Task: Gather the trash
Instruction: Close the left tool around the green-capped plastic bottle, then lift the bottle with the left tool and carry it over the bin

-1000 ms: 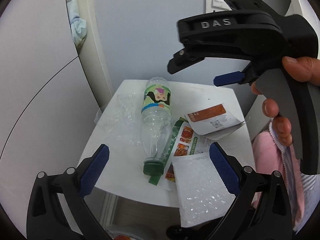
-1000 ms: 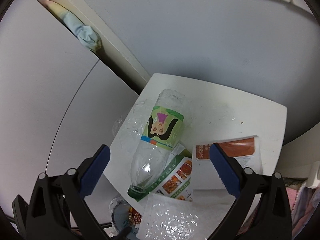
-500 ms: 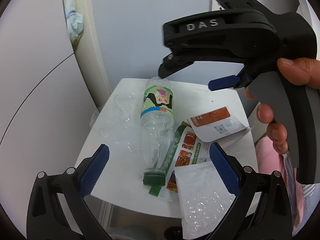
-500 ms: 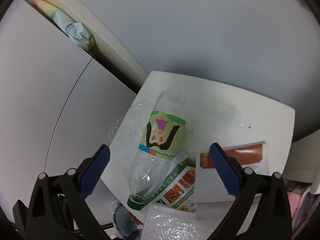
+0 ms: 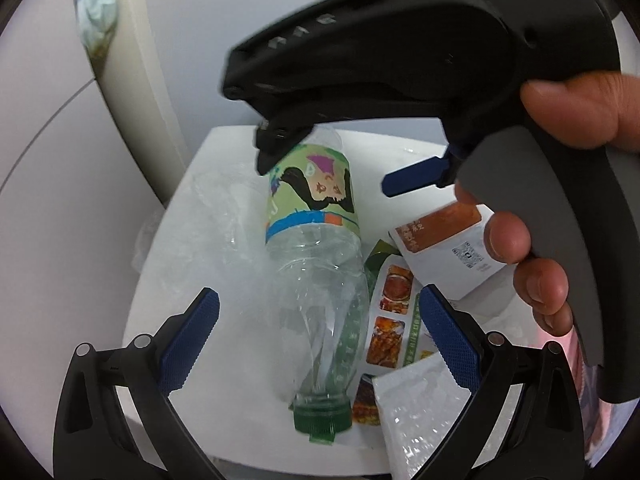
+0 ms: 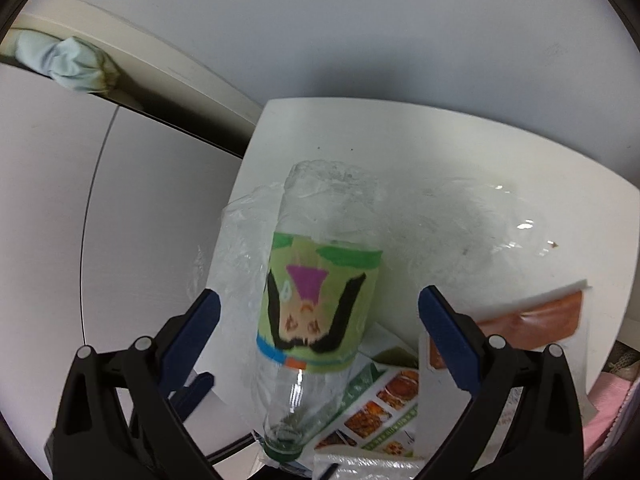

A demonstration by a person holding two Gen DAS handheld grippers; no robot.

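An empty clear plastic bottle (image 5: 316,276) with a green cartoon label and green cap lies on a small white table (image 5: 224,396), cap toward me. It also shows in the right wrist view (image 6: 316,312). My left gripper (image 5: 316,340) is open, its blue pads either side of the bottle's neck end. My right gripper (image 6: 320,336) is open, just above the bottle's labelled body, pads on both sides. From the left wrist view the right gripper's body (image 5: 420,52) hovers over the bottle's base.
Crumpled clear plastic film (image 5: 224,216) lies left of the bottle. A food flyer (image 5: 388,320), an orange-and-white packet (image 5: 444,236) and a bubble-wrap mailer (image 5: 424,420) lie to the right. A white cabinet (image 6: 60,184) and grey wall (image 6: 360,32) border the table.
Both grippers have moved down and closer to the bottle. The right gripper now straddles the label; the left gripper now frames the bottle's lower half.
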